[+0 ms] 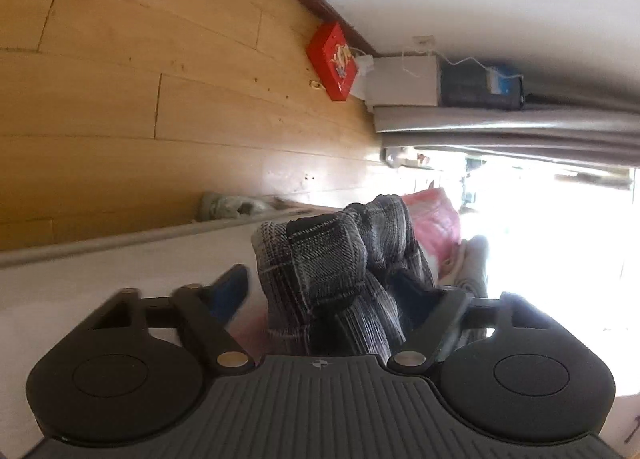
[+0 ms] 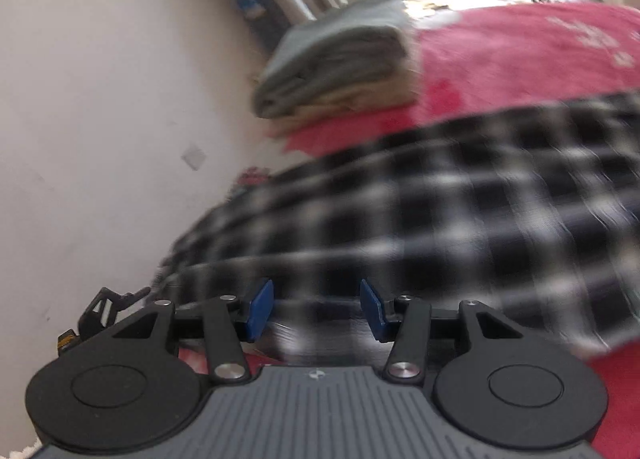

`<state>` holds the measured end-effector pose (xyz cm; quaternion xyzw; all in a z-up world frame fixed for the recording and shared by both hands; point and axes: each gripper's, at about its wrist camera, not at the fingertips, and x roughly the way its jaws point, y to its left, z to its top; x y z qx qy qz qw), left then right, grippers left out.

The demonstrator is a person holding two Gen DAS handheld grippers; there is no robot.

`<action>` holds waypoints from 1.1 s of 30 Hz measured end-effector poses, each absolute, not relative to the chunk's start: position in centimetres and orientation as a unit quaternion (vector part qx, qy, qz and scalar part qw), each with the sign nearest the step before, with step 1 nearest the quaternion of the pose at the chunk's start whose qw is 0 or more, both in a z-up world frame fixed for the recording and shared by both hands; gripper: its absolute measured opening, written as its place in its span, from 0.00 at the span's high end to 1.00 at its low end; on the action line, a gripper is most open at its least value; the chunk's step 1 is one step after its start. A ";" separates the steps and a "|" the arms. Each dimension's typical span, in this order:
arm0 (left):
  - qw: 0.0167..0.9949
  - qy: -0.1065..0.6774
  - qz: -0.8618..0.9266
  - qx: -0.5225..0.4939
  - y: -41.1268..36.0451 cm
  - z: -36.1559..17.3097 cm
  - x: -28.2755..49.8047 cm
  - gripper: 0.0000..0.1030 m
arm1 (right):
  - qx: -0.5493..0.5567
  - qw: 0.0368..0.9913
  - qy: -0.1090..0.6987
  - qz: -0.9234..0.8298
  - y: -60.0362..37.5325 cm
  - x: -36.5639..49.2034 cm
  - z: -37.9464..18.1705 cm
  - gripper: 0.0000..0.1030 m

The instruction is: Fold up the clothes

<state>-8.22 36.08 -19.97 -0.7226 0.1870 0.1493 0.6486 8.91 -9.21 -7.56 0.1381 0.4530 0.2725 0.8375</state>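
Between the spread fingers of the left gripper (image 1: 320,291) bunches a plaid shirt (image 1: 332,259); the right gripper (image 2: 317,309) stands open over the same plaid cloth.

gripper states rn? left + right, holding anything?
Left gripper: open, black-and-white plaid flannel garment bunched between the fingers, not clamped.
Right gripper: open, holding nothing; the same plaid garment lies just ahead, blurred.

Your shirt (image 2: 420,219) is black-and-white plaid, the bedspread (image 2: 520,59) red, folded clothes (image 2: 336,59) grey, claw pads (image 2: 262,309) blue.
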 end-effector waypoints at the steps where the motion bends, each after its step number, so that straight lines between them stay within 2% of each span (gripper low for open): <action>1: 0.653 0.184 0.145 -0.720 36.0 -19.8 -8.1 0.46 | 0.140 0.838 0.456 0.267 -9.6 8.8 -7.8 0.50; 3: 0.668 0.178 0.145 -0.708 35.8 -19.1 -8.1 0.53 | 0.146 0.837 0.460 0.257 -10.3 8.6 -8.2 0.50; 6: 0.683 0.168 0.156 -0.694 35.9 -18.1 -8.4 0.75 | 0.152 0.838 0.461 0.249 -11.2 8.2 -8.6 0.50; 9: 0.703 0.161 0.164 -0.673 35.7 -16.3 -8.8 0.82 | 0.159 0.840 0.458 0.242 -12.1 7.8 -8.8 0.50; 13: 0.753 0.147 0.164 -0.620 34.7 -12.2 -8.4 0.85 | 0.175 0.842 0.454 0.234 -13.1 7.8 -8.7 0.50; 26: 0.929 0.131 0.009 -0.347 20.0 2.8 -0.1 0.89 | 0.230 0.851 0.431 0.192 -17.1 7.9 -8.4 0.50; 29: 0.953 0.149 -0.042 -0.260 13.8 3.2 1.9 0.89 | 0.240 0.853 0.427 0.180 -18.2 8.0 -8.4 0.50; 33: 0.965 0.193 -0.091 -0.152 6.6 0.9 3.5 0.89 | 0.249 0.856 0.422 0.166 -19.8 7.9 -8.5 0.50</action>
